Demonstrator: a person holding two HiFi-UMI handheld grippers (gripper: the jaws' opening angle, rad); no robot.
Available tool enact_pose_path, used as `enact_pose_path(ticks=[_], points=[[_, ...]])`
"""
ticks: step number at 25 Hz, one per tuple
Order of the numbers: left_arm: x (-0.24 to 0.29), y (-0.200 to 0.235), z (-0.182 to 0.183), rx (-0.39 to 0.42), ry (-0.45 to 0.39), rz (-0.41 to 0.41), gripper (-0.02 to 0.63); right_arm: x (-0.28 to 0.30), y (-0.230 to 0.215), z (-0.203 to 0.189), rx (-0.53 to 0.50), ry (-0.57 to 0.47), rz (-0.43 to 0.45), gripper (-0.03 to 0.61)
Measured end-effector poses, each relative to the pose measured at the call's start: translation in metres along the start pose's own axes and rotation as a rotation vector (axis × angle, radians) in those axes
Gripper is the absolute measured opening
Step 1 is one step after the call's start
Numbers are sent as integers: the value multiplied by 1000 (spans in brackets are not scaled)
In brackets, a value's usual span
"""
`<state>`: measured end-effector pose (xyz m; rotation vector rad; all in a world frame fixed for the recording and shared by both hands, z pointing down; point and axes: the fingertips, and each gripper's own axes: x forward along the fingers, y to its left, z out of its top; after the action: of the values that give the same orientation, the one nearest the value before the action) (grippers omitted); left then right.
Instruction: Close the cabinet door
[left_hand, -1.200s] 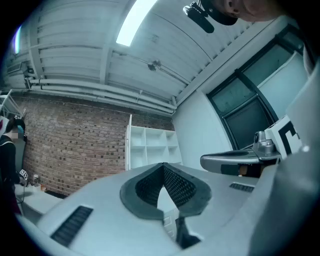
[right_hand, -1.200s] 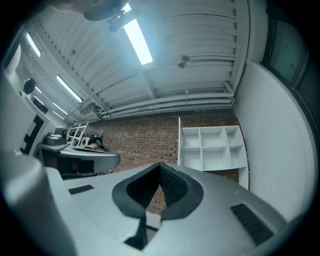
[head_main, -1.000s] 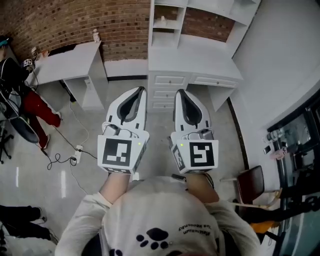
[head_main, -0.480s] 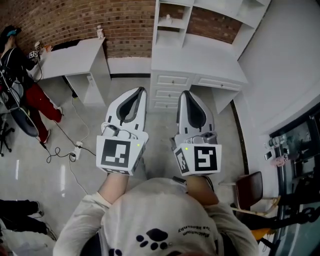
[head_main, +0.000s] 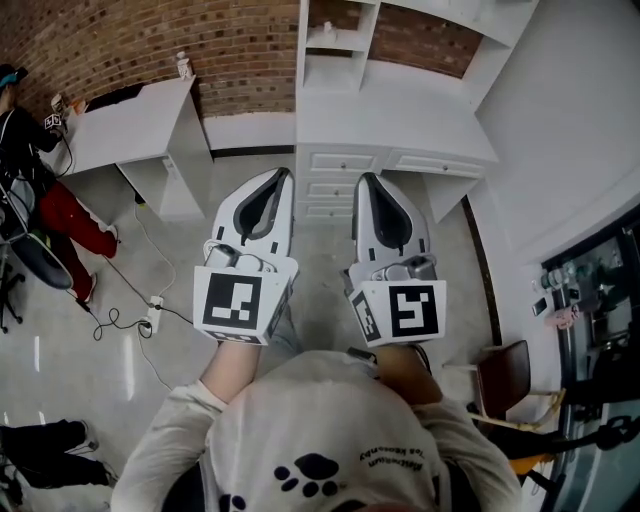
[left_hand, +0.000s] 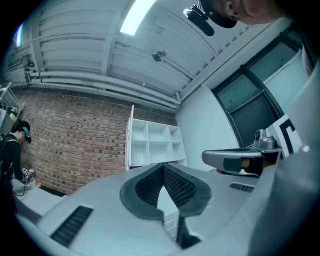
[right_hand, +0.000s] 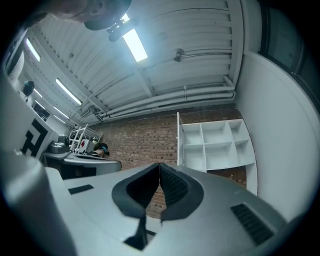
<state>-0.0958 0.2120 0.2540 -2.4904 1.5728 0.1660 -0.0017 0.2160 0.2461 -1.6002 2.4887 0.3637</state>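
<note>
We hold both grippers side by side above the floor (head_main: 90, 370), pointing at the white desk (head_main: 400, 125) against the brick wall (head_main: 120, 40). The left gripper (head_main: 283, 175) has its jaws together with nothing between them, and the right gripper (head_main: 365, 180) is likewise closed and empty. The cabinet door (head_main: 303, 45) stands swung out, edge-on to us, at the left edge of the shelf unit (head_main: 470, 60) on the desk, well apart from both grippers. A person (head_main: 60, 215) stands by a second desk (head_main: 130, 125) at far left.
</note>
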Motion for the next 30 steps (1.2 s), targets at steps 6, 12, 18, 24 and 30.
enact_pose_path(ticks=[6,12,18,24,30], points=[[55,46,-9,-8,-15,-3,9,70,-12,-15,-3,-13,-3,11],[119,85,-14,14,-25,-31,9,133,-37,-27,10,-6,-30,11],[167,118,-29,10,1,-48,9,184,-48,-45,13,-13,-43,12],[198,132,-44,14,-26,-105,9,213,-59,-63,23,-13,-74,11],[213,138,-61,-17,3,-118,9,231,-62,-79,27,15,-71,11]])
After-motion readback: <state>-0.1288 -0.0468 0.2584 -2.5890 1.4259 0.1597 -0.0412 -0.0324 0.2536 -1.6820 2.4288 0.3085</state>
